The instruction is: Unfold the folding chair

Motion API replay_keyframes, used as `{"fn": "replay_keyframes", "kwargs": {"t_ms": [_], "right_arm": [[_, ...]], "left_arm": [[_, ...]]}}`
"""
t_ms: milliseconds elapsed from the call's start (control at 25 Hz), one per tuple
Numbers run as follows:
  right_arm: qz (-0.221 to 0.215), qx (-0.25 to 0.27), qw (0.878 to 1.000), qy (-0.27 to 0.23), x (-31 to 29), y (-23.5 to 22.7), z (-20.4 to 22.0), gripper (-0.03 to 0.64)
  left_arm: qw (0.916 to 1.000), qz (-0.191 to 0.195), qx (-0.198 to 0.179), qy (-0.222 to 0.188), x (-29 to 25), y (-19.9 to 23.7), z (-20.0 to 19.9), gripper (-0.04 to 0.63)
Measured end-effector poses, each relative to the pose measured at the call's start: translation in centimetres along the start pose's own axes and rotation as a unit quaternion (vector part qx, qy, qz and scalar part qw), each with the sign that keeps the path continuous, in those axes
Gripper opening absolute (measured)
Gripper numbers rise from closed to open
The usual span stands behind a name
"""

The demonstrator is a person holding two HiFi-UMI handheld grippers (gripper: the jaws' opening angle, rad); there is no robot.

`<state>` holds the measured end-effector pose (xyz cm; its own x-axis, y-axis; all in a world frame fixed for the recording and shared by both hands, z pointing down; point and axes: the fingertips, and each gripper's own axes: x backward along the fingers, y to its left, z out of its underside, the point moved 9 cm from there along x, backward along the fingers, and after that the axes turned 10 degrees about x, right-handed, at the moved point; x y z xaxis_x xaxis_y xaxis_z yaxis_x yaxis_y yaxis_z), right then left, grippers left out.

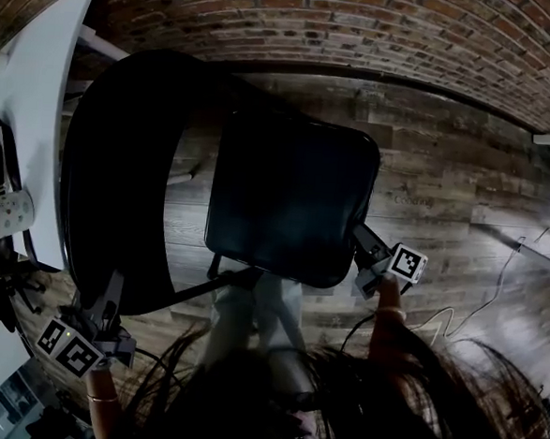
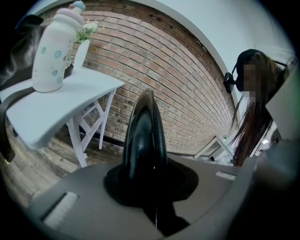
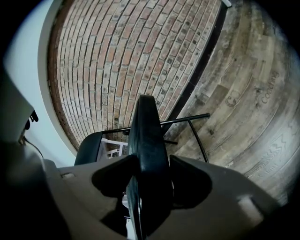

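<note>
My left gripper (image 1: 108,298), at seven o'clock in the head view, is clamped on the backrest (image 1: 120,156) rim of the folding chair (image 1: 261,147); my right gripper (image 1: 365,244), at four o'clock, pinches its seat (image 1: 294,215) edge. The chair stands centre on the wooden floor (image 1: 447,179)

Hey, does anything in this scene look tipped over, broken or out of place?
Nothing stands out. The left gripper clamps the chair backrest and the right gripper clamps the chair seat, as you'd expect for unfolding. The bottle stands upright on the white table, and no spill shows on the wooden floor.
</note>
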<state>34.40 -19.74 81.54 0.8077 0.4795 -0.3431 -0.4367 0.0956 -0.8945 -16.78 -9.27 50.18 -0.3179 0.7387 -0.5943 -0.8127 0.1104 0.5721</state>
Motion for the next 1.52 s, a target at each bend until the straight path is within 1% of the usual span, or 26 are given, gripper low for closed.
{"fn": "replay_keyframes", "kwargs": {"t_ms": [280, 840, 1200, 1520], "right_arm": [[0.014, -0.011, 1.0, -0.004, 0.4, -0.8, 0.2, 0.236], [0.029, -0.012, 0.999, -0.023, 1.1, -2.8, 0.5, 0.241], [0.045, -0.019, 0.998, -0.03, 1.6, -3.9, 0.7, 0.242], [0.061, -0.03, 0.997, -0.047, 1.9, -4.6, 1.3, 0.244]], "left_arm": [[1.0, 0.002, 0.005, 0.004, -0.3, 0.5, 0.1, 0.063], [0.9999, 0.004, 0.012, 0.01, -1.1, 0.5, 1.0, 0.063], [0.9996, 0.005, 0.018, 0.021, -1.5, 0.6, 1.4, 0.063], [0.9993, 0.004, 0.02, 0.032, -1.8, 0.9, 1.8, 0.064]]}}
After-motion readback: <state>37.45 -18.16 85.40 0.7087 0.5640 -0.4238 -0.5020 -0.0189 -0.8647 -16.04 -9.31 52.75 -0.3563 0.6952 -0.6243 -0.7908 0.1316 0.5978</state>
